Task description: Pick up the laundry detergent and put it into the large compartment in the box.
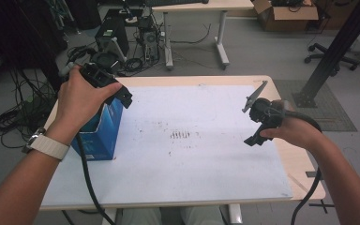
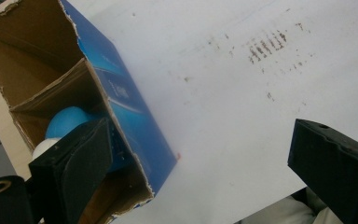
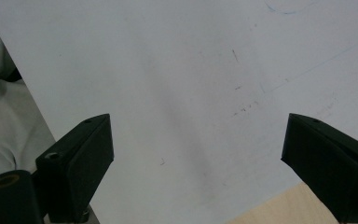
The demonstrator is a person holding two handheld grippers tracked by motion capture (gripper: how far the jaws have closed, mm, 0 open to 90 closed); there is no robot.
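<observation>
A blue cardboard box (image 1: 104, 133) with an open, torn top stands at the left of the white table sheet (image 1: 187, 150). In the left gripper view the box (image 2: 135, 126) has a cardboard divider, and a blue ball (image 2: 65, 122) with something white beside it lies inside. My left gripper (image 1: 107, 83) is held above the box; its jaws stand wide open, one over the box's opening, nothing between them (image 2: 200, 168). My right gripper (image 1: 262, 119) hovers over the right side of the sheet, wide open and empty (image 3: 196, 163).
The wooden table (image 1: 304, 173) edge shows to the right of the sheet. Dark smudge marks (image 1: 180, 135) lie mid-sheet. Behind the table stand another desk (image 1: 194, 28), cables and equipment (image 1: 122, 47), a black post (image 1: 333, 51) and a cardboard box (image 1: 286, 14).
</observation>
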